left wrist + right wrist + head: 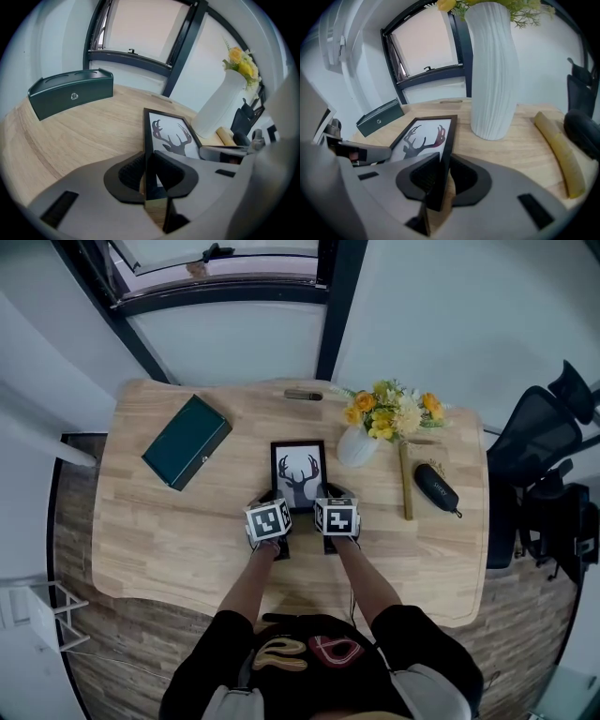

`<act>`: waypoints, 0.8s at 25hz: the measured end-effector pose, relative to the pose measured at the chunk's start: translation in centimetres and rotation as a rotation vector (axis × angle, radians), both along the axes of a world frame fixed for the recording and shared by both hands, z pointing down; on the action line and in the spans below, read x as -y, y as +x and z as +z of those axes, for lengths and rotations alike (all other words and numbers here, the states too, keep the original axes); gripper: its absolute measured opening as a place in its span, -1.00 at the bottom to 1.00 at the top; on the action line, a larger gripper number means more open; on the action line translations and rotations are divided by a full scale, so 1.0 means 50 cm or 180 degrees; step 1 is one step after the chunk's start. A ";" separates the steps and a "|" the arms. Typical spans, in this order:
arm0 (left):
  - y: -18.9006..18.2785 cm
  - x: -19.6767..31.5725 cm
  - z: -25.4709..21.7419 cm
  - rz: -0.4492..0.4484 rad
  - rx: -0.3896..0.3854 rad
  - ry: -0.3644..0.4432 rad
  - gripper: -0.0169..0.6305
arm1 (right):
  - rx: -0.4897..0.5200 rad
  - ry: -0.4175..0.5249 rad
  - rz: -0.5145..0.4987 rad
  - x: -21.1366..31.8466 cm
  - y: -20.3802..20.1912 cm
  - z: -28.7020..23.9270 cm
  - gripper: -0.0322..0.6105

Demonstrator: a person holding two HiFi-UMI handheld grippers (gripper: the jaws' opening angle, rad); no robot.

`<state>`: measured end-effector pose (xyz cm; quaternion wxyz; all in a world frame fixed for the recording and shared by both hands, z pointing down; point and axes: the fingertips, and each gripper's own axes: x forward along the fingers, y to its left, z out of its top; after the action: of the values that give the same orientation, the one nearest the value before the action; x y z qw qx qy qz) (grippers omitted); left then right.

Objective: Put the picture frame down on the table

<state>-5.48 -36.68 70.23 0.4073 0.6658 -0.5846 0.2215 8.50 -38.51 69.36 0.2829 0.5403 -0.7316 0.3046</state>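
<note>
A black picture frame [299, 474] with a deer silhouette lies near the middle of the wooden table [169, 531], its face up. My left gripper [272, 517] is shut on the frame's near left edge [148, 154]. My right gripper [335, 514] is shut on the near right edge [443, 164]. In both gripper views the frame's black border runs between the dark pads, and the deer print [173, 138] [423, 136] stretches away from the jaws. The frame's near corners are hidden under the marker cubes in the head view.
A white vase [357, 446] of yellow flowers [394, 411] stands just right of the frame. A dark green box [187, 442] lies at the back left. A wooden strip [406, 482] and a black case [437, 487] lie at the right. A black chair [544, 446] stands beyond the table's right edge.
</note>
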 end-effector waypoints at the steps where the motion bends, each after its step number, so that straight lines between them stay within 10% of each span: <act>1: 0.000 0.001 0.000 -0.0007 0.0012 0.0010 -0.71 | -0.0009 -0.0007 -0.0001 0.000 0.000 0.001 -0.65; 20: 0.000 0.004 0.018 -0.0004 0.0036 -0.0063 -0.71 | -0.0062 -0.0108 0.0029 0.001 -0.001 0.018 -0.65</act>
<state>-5.49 -36.86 71.15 0.4107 0.6602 -0.5850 0.2308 8.46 -38.54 70.26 0.2977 0.5417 -0.7211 0.3130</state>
